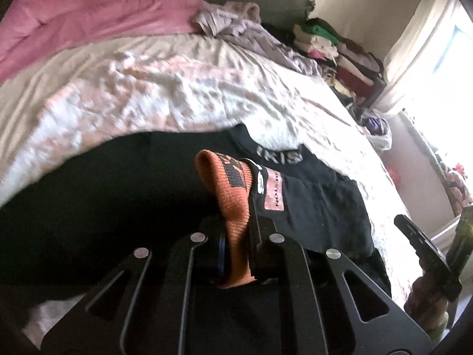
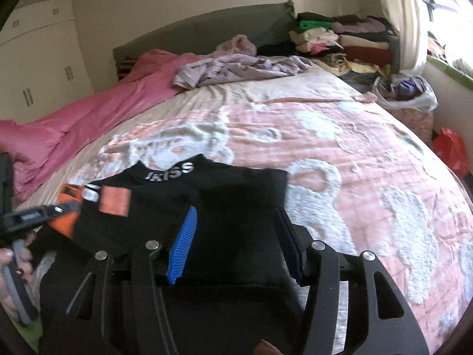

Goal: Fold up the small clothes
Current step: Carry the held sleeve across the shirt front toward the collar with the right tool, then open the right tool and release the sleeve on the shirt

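**K:** Fingers on left gripper (image 1: 236, 254) were pinching the black top's (image 2: 207, 207) orange cuff (image 1: 227, 195); right gripper (image 2: 236, 245) was spread above its body on the bed (image 2: 354, 148).

**R:** Sleeve fold, early. Next probably carry cuff inward, right pins body.

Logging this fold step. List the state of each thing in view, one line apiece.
Left gripper: shut on the orange cuff.
Orange cuff: pinched, lifted.
Right gripper: open, over the black garment.
Black garment: spread flat on the bed.
Pink blanket: crumpled.
Clothes stack: folded, piled.
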A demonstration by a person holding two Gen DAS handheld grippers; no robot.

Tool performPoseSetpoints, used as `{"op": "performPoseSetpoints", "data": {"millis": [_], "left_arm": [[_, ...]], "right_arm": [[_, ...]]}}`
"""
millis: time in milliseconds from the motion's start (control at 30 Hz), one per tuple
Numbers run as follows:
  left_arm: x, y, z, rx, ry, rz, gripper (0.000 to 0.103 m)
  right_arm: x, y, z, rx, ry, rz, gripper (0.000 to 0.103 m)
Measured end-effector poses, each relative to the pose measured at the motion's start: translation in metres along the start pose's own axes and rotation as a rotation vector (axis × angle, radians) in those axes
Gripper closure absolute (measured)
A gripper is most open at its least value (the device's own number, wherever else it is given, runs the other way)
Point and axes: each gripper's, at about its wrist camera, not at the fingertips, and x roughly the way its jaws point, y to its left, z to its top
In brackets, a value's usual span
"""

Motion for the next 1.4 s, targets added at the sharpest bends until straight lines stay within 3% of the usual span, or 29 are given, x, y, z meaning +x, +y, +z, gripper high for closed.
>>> {"op": "performPoseSetpoints", "data": {"millis": [200,300,367,567,700,867,1000,1067,1167,1400], "left_arm": [[0.01,0.015,0.001,-0.01,0.042,0.04,0.096],[0.013,0.021,-0.002,-0.031,0.058,0.057,0.085],[0.006,0.025,-0.003,-0.034,0.033,0.075,0.076],[-0.012,0.018,-0.005,0.026,-0.014,0.133,0.076],[0.006,-0.002,-0.016,0.111,0.063,0.119,0.072],[0.043,0.004,-0.033,0.12,0.163,0.182,0.067],[0.04,0.006,-0.038,0.119,0.138,0.171,0.063],[0.031,0.007,-0.037,0.097,0.126,0.159,0.052],[0.018,0.006,-0.035,0.092,0.097,0.165,0.044],[-0.016,0.009,-0.036,0.081,0.048,0.197,0.031]], "right_arm": [[0.004,-0.002,-0.001,0.003,0.014,-0.005,0.05],[0.008,0.01,-0.004,-0.039,0.027,-0.006,0.049],[0.011,0.017,-0.006,-0.056,0.041,0.009,0.045],[0.033,0.051,-0.018,-0.148,0.123,0.059,0.044],[0.055,0.065,-0.03,-0.203,0.204,0.056,0.043],[0.074,0.058,-0.041,-0.18,0.271,0.026,0.043],[0.069,0.058,-0.041,-0.175,0.256,0.049,0.041],[0.063,0.059,-0.038,-0.168,0.241,0.073,0.04],[0.048,0.063,-0.031,-0.167,0.211,0.109,0.039],[0.008,0.075,-0.008,-0.152,0.127,0.179,0.032]]}}
